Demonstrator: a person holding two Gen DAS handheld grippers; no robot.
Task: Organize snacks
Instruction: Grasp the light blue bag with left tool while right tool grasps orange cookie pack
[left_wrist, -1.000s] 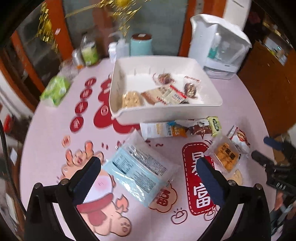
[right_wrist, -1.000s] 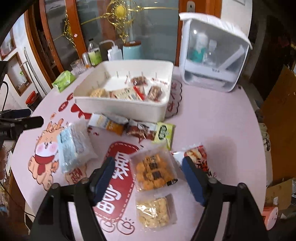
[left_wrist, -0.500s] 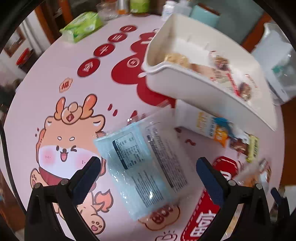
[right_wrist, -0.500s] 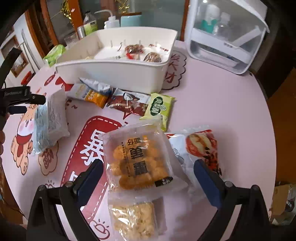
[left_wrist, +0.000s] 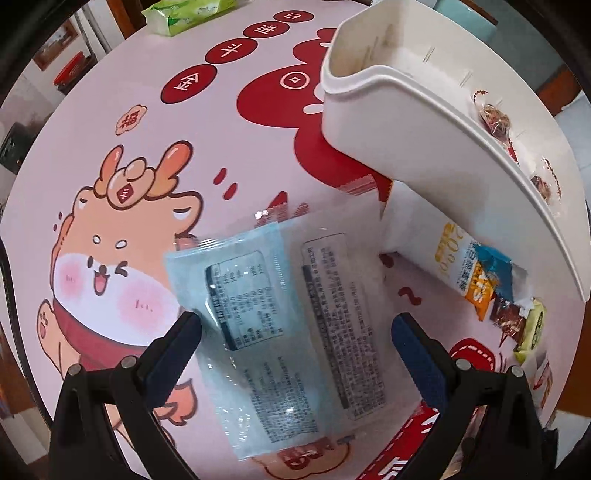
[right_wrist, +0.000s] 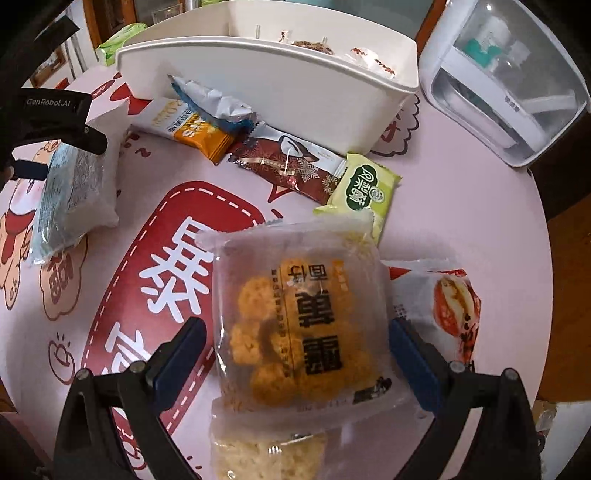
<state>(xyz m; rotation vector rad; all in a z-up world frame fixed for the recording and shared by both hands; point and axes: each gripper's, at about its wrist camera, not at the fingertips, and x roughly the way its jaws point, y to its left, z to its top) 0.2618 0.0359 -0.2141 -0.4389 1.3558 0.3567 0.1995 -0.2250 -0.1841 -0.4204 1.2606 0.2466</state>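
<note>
Both grippers have dropped low: the left gripper straddles the blue packet, the right gripper the cookie pack. Jaws released, nothing gripped. Both pickups look imminent.

My counter is round, covered in pink with red cartoon prints. On it, at the top of my right view, sits the white bin, with a clear-fronted white appliance at upper right. Along the bin's near wall lie an orange-and-white packet, a brown bar and a green packet. A light blue pack lies centre in my left view; a fried-snack bag lies lower centre in my right.
</note>
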